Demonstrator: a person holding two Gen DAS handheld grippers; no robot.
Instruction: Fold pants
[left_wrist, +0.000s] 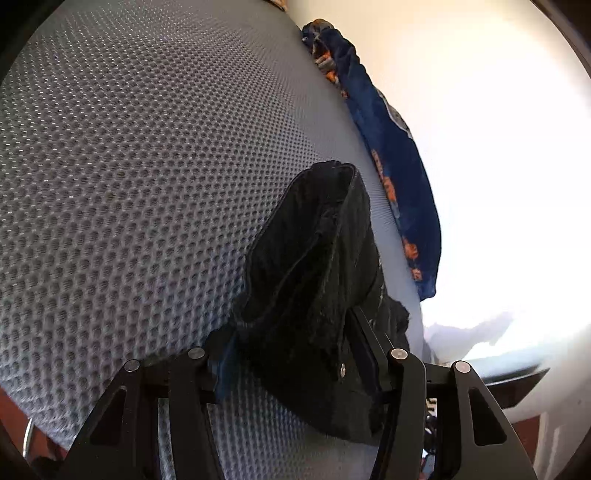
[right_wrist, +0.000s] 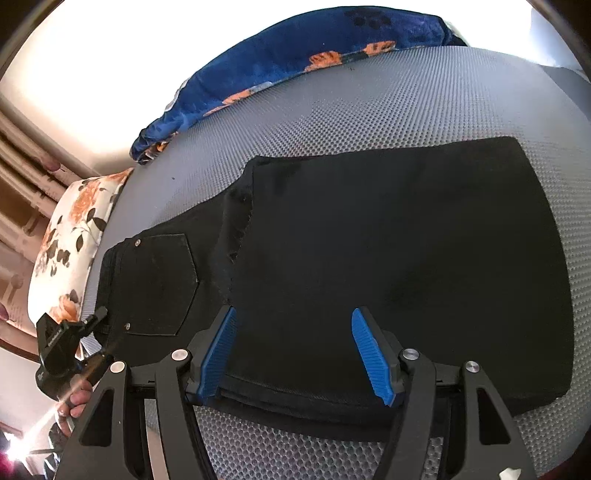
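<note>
One pair of black pants (right_wrist: 388, 236) on mesh mattress (right_wrist: 406, 110), left gripper (left_wrist: 295, 343) clamping waistband

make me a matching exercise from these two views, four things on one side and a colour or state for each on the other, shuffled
Things
1. black pants
2. blanket
3. pillow
4. right gripper

Descriptions
A. white with orange flowers and dark leaves
B. open, blue pads apart above the fabric
C. lying partly folded on the grey mesh mattress, back pocket showing
D. deep blue with orange patches, bunched at the far edge of the mattress

Pairs: 1-C, 2-D, 3-A, 4-B
</note>
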